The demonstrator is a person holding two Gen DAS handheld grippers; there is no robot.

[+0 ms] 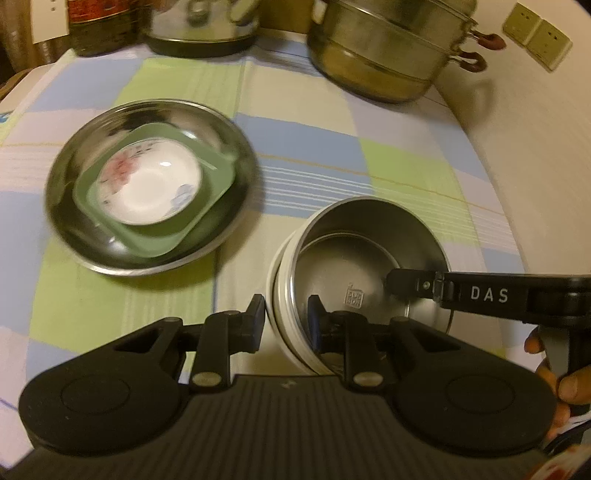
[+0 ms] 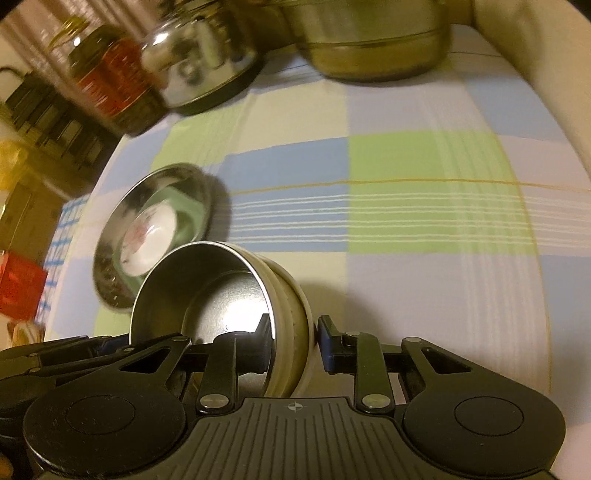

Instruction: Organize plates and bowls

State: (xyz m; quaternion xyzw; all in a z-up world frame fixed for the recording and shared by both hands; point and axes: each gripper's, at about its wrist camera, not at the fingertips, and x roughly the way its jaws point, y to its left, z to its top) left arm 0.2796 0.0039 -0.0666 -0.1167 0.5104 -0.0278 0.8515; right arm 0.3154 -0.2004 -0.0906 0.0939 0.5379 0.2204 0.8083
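A steel-lined bowl with a white outer wall (image 1: 354, 258) is held tilted above the checked cloth; it also shows in the right wrist view (image 2: 221, 295). My left gripper (image 1: 286, 317) is shut on its near rim, one finger inside and one outside. My right gripper (image 2: 293, 341) is shut on the opposite rim and shows from the right in the left wrist view (image 1: 402, 282). To the left, a steel plate (image 1: 229, 140) holds a green square dish (image 1: 207, 206) with a white floral bowl (image 1: 151, 184) in it. This stack shows in the right wrist view (image 2: 162, 184).
A stacked steel steamer pot (image 1: 388, 48) stands at the back right. A steel lid (image 1: 199, 22) and a dark jar (image 1: 103, 26) stand at the back left. A pale wall (image 1: 535, 166) curves along the right of the cloth-covered table (image 1: 369, 147).
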